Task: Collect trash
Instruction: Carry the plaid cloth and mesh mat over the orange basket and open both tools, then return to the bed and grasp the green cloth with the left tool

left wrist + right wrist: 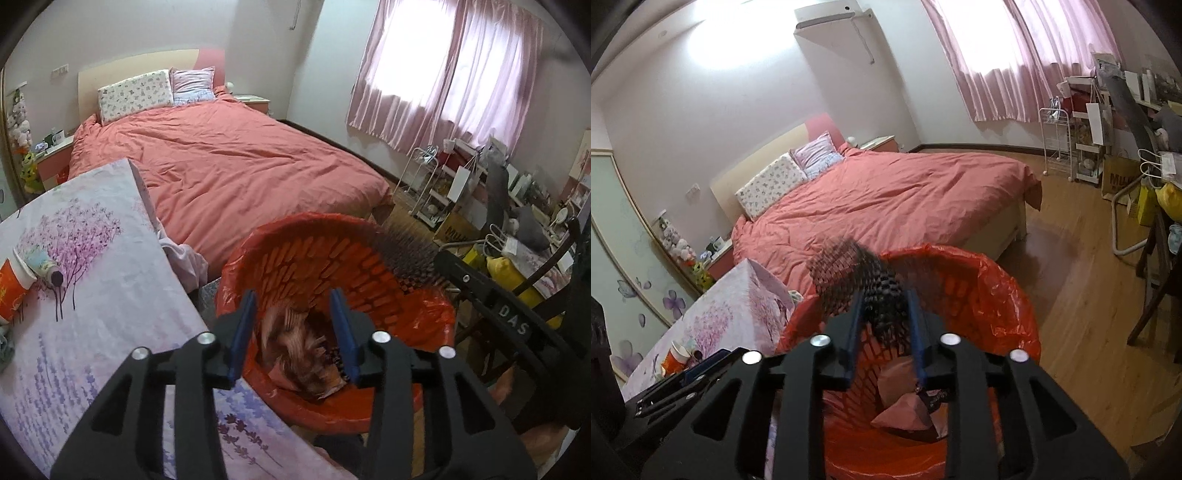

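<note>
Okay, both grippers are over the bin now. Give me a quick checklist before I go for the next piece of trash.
1. Left gripper free: ok. Its jaws stand apart and the blurred wrapper is not pinched.
2. Right gripper free: cannot tell. The black mesh sits between its fingers, blurred.
3. Both grippers over the orange-lined bin: ok.
4. Bin has room: ok.
5. Table cleared of trash: not ok. A paper cup and a tube lie on it.
</note>
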Available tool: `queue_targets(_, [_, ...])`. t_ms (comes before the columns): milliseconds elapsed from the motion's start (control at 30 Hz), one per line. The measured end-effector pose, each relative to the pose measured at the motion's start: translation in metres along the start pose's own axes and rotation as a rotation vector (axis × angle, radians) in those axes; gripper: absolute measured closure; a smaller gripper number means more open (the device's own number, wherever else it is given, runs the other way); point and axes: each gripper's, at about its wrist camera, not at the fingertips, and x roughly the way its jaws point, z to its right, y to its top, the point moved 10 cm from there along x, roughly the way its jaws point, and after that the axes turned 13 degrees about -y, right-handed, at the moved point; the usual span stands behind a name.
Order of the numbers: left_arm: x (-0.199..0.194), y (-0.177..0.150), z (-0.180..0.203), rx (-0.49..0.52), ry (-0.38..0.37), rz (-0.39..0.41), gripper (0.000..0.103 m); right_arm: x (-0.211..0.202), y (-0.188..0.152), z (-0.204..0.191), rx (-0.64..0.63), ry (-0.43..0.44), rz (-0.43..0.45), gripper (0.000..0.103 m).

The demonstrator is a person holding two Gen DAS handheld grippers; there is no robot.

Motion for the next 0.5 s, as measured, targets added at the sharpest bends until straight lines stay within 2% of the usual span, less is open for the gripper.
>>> queue_targets(33, [0.001,-0.001,-0.003,-0.002,0.005,-0.002,0.058,0.0,-0.002,0.001,-0.003,0.0,-0.006,0.064])
queue_targets(100, [-0.001,-0.004,-0.012,-0.006,0.024,-0.008,0.056,0.002,-0.003,0.002,-0.01,-0.007,-0.012,0.058])
queue_targets(367, [-0.034,-0.016,-0.042,0.01,0.126,0.017,0.044,-0.007,-0.008,-0.009,-0.059,-0.037,-0.004,0.052])
queue_targets(500, [-0.056,-0.022,-0.067,-0.004,0.179,0.029,0.042,-0.008,-0.011,-0.02,-0.096,-0.041,0.0,0.051])
